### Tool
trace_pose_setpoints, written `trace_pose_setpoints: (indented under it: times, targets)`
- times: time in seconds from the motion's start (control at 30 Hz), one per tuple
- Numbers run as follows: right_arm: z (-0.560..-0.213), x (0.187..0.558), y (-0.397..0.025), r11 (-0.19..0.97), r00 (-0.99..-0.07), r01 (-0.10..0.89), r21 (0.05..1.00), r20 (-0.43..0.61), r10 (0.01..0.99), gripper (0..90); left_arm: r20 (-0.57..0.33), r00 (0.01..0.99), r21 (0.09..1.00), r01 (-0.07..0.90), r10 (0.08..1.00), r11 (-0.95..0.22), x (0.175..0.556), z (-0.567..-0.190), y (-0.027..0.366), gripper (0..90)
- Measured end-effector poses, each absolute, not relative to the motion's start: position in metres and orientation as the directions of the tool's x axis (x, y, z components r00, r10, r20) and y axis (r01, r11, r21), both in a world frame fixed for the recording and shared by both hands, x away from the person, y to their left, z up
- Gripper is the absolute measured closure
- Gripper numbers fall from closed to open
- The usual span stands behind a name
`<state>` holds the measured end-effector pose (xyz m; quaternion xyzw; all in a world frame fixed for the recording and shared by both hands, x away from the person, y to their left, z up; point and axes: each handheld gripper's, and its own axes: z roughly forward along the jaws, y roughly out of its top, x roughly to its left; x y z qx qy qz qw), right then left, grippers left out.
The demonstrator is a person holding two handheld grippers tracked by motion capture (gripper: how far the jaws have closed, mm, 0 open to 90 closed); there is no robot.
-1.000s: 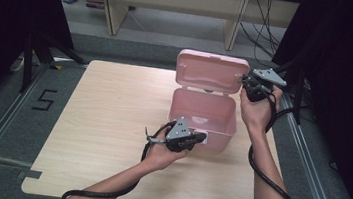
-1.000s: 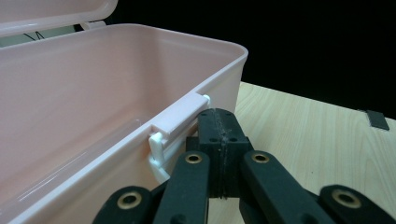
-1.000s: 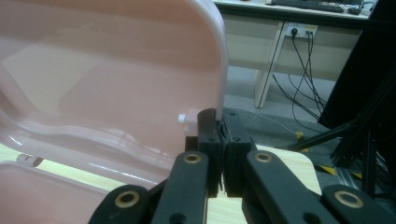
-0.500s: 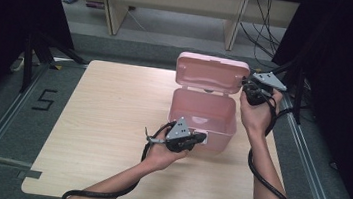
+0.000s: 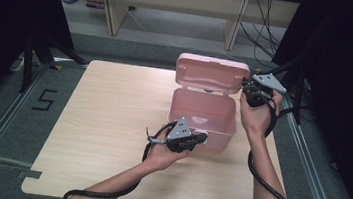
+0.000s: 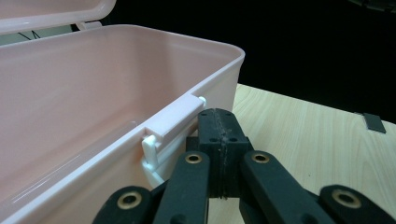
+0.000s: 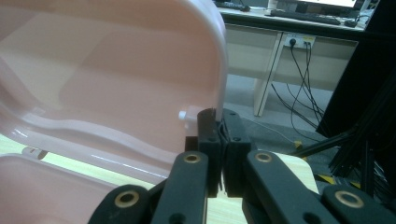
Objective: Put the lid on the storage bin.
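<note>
Currently catalogued — one pink plastic storage box [image 5: 202, 117], standing toward the 3 o'clock side of the wooden table [image 5: 101, 121], its hinged lid [image 5: 211, 73] raised past upright at the box's 12 o'clock edge.

Change since a second ago: the lid stood a shade more upright and the right gripper [image 5: 251, 93] had shifted slightly inward with it; the box body had not moved. Judged: opening was all but complete.

Right gripper [image 7: 219, 135] — jaws pinched on the lid's rim at its 3 o'clock corner, beside a small white peg [image 7: 183, 115].

Left gripper [image 5: 199, 138] — at the box's 6 o'clock wall; jaws pressed together with nothing between, tips just beside the white front latch [image 6: 170, 126], steadying the box.

Interior of box — empty as far as visible.
</note>
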<state>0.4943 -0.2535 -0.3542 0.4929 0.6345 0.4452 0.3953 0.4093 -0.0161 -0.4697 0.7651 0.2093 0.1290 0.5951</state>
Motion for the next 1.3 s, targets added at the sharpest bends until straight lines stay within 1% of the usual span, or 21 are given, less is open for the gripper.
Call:
trace_pose_setpoints:
  times: [0.27, 0.33, 0.37, 0.47, 0.67, 0.7, 1.1, 1.17, 1.23, 1.3]
  targets:
    - [-0.355, 0.494, -0.255, 0.128, -0.209, 0.266, 0.955, -0.072, 0.975, 89.4, -0.053, 0.879, 0.964, 0.168, 0.474, -0.204, 0.409, -0.469, -0.016, 90.0]
    - [-0.355, 0.493, -0.253, 0.118, -0.198, 0.266, 0.957, -0.066, 0.978, 89.4, -0.052, 0.879, 0.964, 0.168, 0.474, -0.205, 0.409, -0.47, -0.016, 90.0]
    - [-0.355, 0.493, -0.255, 0.135, -0.205, 0.264, 0.955, -0.082, 0.975, 89.4, -0.054, 0.879, 0.964, 0.169, 0.474, -0.203, 0.409, -0.47, -0.016, 90.0]
    - [-0.356, 0.49, -0.253, 0.118, -0.196, 0.266, 0.957, -0.066, 0.978, 89.4, -0.054, 0.878, 0.965, 0.168, 0.476, -0.201, 0.409, -0.47, -0.016, 90.0]
    - [-0.356, 0.49, -0.253, 0.117, -0.201, 0.267, 0.957, -0.064, 0.978, 89.3, -0.056, 0.877, 0.965, 0.17, 0.477, -0.2, 0.409, -0.47, -0.016, 90.0]
    - [-0.357, 0.49, -0.254, 0.134, -0.206, 0.257, 0.957, -0.081, 0.975, 89.3, -0.056, 0.877, 0.965, 0.17, 0.477, -0.201, 0.409, -0.47, -0.016, 90.0]
    - [-0.359, 0.486, -0.253, 0.13, -0.201, 0.25, 0.959, -0.08, 0.976, 89.2, -0.057, 0.875, 0.965, 0.171, 0.48, -0.197, 0.408, -0.47, -0.016, 90.0]
    - [-0.359, 0.486, -0.254, 0.15, -0.208, 0.241, 0.959, -0.1, 0.973, 89.2, -0.058, 0.875, 0.965, 0.172, 0.48, -0.197, 0.408, -0.47, -0.016, 90.0]
    - [-0.359, 0.485, -0.253, 0.135, -0.204, 0.246, 0.96, -0.085, 0.975, 89.2, -0.057, 0.875, 0.965, 0.171, 0.48, -0.197, 0.408, -0.47, -0.016, 90.0]
    - [-0.359, 0.484, -0.253, 0.141, -0.202, 0.244, 0.96, -0.092, 0.975, 89.1, -0.057, 0.875, 0.966, 0.171, 0.48, -0.196, 0.408, -0.47, -0.016, 90.0]
